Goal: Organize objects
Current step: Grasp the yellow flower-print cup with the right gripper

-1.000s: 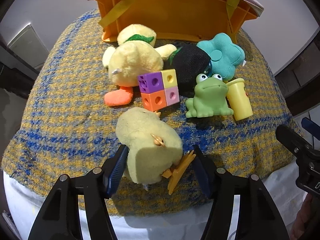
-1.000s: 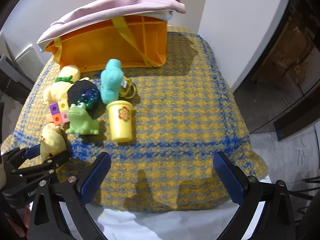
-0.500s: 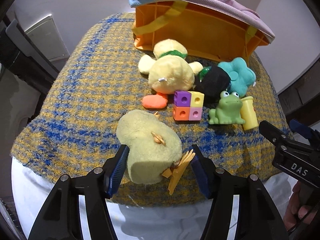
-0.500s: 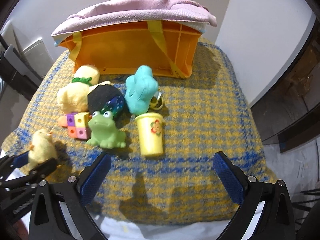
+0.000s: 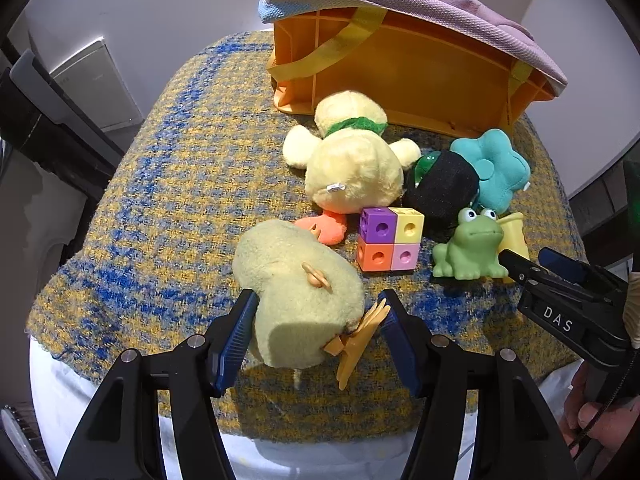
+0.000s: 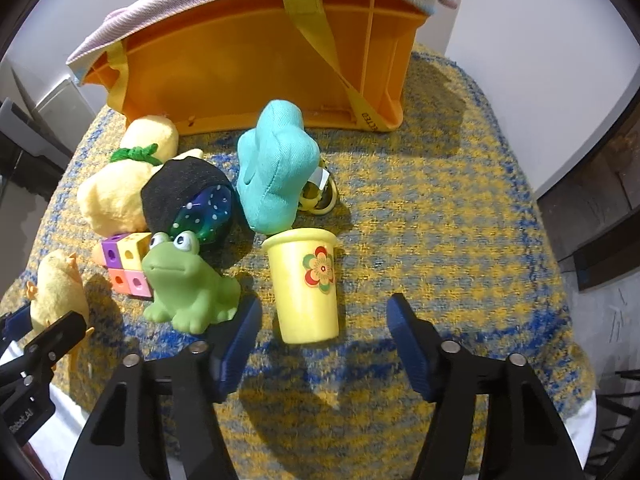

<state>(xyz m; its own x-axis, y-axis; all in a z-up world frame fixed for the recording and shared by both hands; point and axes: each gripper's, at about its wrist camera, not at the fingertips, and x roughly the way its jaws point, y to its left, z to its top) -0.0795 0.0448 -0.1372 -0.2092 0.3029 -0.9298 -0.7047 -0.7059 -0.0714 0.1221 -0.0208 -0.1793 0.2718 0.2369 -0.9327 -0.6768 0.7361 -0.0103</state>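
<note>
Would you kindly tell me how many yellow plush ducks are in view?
2. The small duck sits between the left claw's fingers; the large duck lies in front of the orange bag. Others may be hidden behind the pile.

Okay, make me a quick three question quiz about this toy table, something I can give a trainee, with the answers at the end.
1. True or false: the left claw grips the small yellow chick.
2. Which toy stands nearest the right claw? A) yellow cup B) teal flower plush C) block cube
3. Fill in: the orange crate lies tipped on its ____, under a pink cloth.

Key: 1 true, its pads press both flanks of the chick. 2 A, the cup stands upright just ahead of the open right claw, untouched. 3 side.
</note>
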